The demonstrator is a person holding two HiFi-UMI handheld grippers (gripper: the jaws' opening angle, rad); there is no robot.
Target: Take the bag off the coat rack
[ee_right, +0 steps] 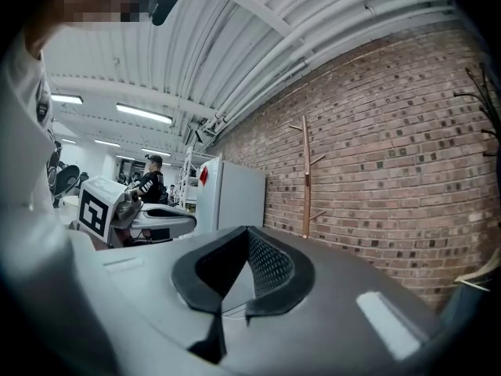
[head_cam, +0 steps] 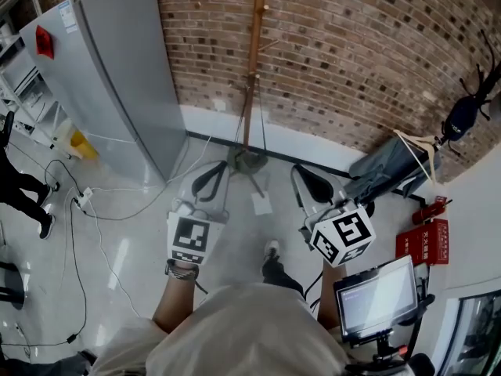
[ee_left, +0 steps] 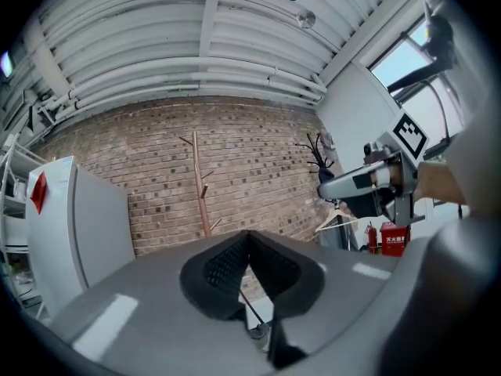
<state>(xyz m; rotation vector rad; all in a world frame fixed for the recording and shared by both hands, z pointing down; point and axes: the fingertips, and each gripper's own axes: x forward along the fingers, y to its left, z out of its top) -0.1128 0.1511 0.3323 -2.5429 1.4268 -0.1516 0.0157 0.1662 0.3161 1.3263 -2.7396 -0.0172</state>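
Observation:
A wooden coat rack [head_cam: 254,61] stands against the brick wall, its round base [head_cam: 249,161] on the floor ahead of me. The pegs I can see are bare, and no bag shows on it. It also rises past the jaws as the coat rack [ee_left: 200,186] and the coat rack [ee_right: 304,178]. At the right wall a dark rounded thing [head_cam: 462,116] hangs on a black branched rack; I cannot tell whether it is a bag. My left gripper [head_cam: 210,180] and right gripper [head_cam: 313,185] are held side by side short of the rack's base, both shut and empty.
A tall grey cabinet [head_cam: 109,77] stands at the left, with cables [head_cam: 86,202] trailing over the floor beside it. A grey seat-like thing with a wooden hanger [head_cam: 391,167], red extinguisher boxes [head_cam: 427,241] and a screen [head_cam: 376,292] crowd the right. A person's legs [head_cam: 23,186] are at far left.

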